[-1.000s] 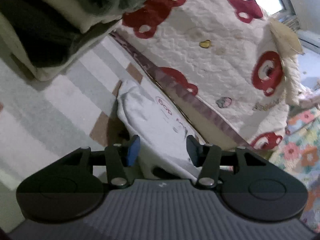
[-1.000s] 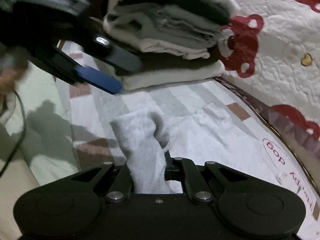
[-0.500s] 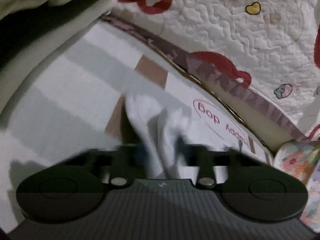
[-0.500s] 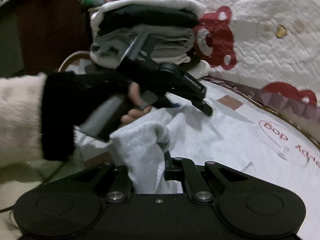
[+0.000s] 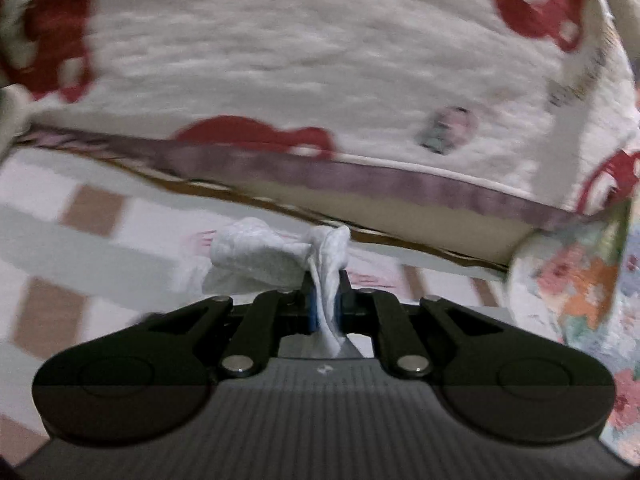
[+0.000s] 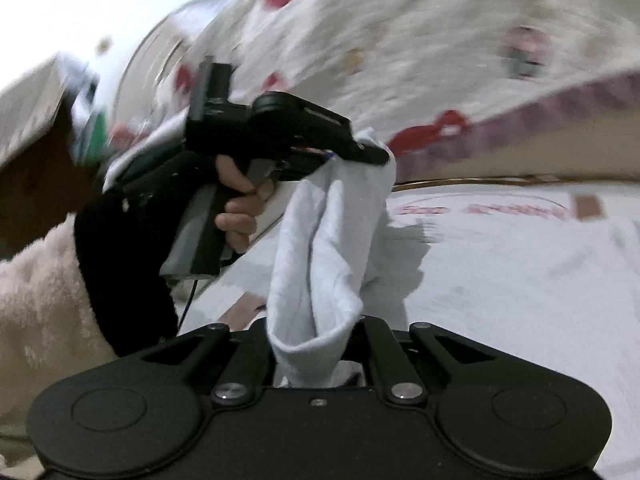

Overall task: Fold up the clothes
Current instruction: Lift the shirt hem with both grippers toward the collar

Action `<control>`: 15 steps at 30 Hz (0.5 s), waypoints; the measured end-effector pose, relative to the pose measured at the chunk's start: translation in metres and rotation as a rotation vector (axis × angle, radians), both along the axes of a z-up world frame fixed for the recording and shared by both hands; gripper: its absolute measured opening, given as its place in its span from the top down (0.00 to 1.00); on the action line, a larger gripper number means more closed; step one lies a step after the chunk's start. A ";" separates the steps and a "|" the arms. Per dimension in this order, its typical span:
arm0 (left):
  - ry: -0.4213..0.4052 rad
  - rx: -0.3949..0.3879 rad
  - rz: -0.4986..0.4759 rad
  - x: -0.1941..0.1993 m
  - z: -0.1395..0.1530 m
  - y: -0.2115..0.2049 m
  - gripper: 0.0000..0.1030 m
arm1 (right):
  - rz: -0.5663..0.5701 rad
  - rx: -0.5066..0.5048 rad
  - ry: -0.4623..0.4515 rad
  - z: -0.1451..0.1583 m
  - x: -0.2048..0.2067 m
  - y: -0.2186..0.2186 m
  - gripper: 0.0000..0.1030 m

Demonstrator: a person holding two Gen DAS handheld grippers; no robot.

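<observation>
A white garment with red lettering lies spread on the striped bed surface. My left gripper is shut on a bunched white edge of the garment, which it holds lifted. It also shows in the right wrist view, held in a hand, pinching the cloth. My right gripper is shut on another fold of the same garment; its fingertips are hidden by cloth. The lifted fabric hangs between the two grippers.
A white quilt with red bears and a purple border rises behind the bed surface. A floral cloth is at the right. The striped sheet with brown squares runs to the left. A sleeved arm is at left.
My left gripper came down, shut on the garment's edge and lifted it. Both grippers have swung toward the quilt, raising the cloth. The stack of folded clothes has left both views.
</observation>
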State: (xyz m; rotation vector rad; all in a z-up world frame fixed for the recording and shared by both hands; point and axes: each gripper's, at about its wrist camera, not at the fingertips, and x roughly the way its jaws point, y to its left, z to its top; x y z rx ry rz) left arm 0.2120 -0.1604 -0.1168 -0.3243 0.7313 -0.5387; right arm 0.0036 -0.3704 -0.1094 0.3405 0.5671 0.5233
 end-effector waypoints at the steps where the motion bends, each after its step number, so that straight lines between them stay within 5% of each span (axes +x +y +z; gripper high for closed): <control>1: -0.009 0.011 -0.021 0.000 0.004 -0.019 0.93 | -0.038 0.031 0.002 -0.004 -0.005 -0.013 0.94; 6: -0.007 0.061 -0.128 -0.004 0.010 -0.105 0.93 | -0.243 0.172 0.047 -0.031 -0.034 -0.073 0.94; 15: 0.021 0.210 -0.242 -0.012 -0.018 -0.200 0.93 | -0.403 0.156 0.125 -0.056 -0.052 -0.109 0.94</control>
